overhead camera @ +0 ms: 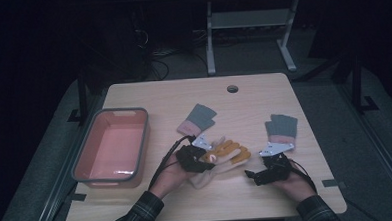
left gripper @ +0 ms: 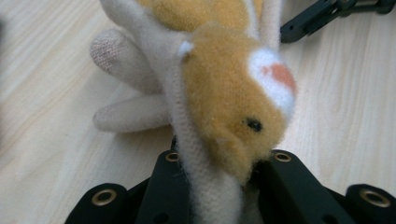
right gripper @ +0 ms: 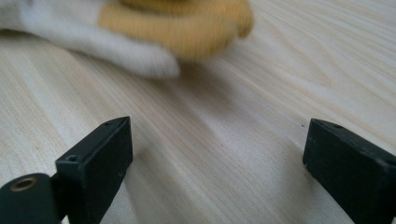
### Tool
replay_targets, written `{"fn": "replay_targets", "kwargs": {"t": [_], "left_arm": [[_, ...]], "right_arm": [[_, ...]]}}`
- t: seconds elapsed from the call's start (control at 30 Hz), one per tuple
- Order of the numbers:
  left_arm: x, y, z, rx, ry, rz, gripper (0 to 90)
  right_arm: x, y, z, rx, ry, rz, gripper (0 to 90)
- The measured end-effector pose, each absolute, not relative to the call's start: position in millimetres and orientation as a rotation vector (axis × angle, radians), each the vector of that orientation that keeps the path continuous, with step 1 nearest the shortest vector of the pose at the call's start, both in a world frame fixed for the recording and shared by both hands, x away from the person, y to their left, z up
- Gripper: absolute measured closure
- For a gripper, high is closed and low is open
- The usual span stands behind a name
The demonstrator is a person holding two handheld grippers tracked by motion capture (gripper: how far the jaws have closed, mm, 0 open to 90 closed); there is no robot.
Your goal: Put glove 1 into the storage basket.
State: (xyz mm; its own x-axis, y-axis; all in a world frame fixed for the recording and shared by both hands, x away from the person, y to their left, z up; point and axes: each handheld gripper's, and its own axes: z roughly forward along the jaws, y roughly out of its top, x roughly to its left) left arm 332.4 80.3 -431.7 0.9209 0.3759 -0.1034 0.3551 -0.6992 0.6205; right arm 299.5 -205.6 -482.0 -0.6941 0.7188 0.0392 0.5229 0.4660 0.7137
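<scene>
A cream and yellow plush glove (overhead camera: 228,154) with a small animal face lies at the middle of the wooden table (overhead camera: 158,97). My left gripper (overhead camera: 204,160) is shut on its cuff end. In the left gripper view the jaws of my left gripper (left gripper: 222,161) pinch the cream fabric of the glove (left gripper: 224,93), whose fingers spread away over the wood. My right gripper (overhead camera: 249,175) rests low on the table to the right of the glove, open. Between the jaws of my right gripper (right gripper: 217,135) lies bare wood, with the glove (right gripper: 177,23) a short way ahead.
A pink bin with a grey rim (overhead camera: 146,137) stands at the table's left. Two grey and pink gloves lie flat, one (overhead camera: 198,118) behind the plush glove and one (overhead camera: 281,129) at the right. A round hole (overhead camera: 232,88) sits near the far edge.
</scene>
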Motion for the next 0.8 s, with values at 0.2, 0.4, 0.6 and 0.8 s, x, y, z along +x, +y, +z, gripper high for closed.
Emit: {"fn": "replay_targets", "kwargs": {"t": [0.2, 0.4, 0.6, 0.8], "left_arm": [[333, 88, -422, 2.390, 0.526, 0.056, 77.9], [336, 99, -413, 2.371, 0.554, 0.051, 77.9], [339, 112, -402, 2.350, 0.605, 0.080, 77.9], [347, 130, -384, 2.312, 0.655, 0.112, 77.9]], "right_arm": [[299, -206, -482, 1.065, 2.450, 1.054, 8.2], [299, -205, -482, 1.066, 2.450, 1.054, 8.2], [299, -205, -482, 1.066, 2.450, 1.054, 8.2], [299, -205, -482, 1.065, 2.450, 1.055, 8.2]]}}
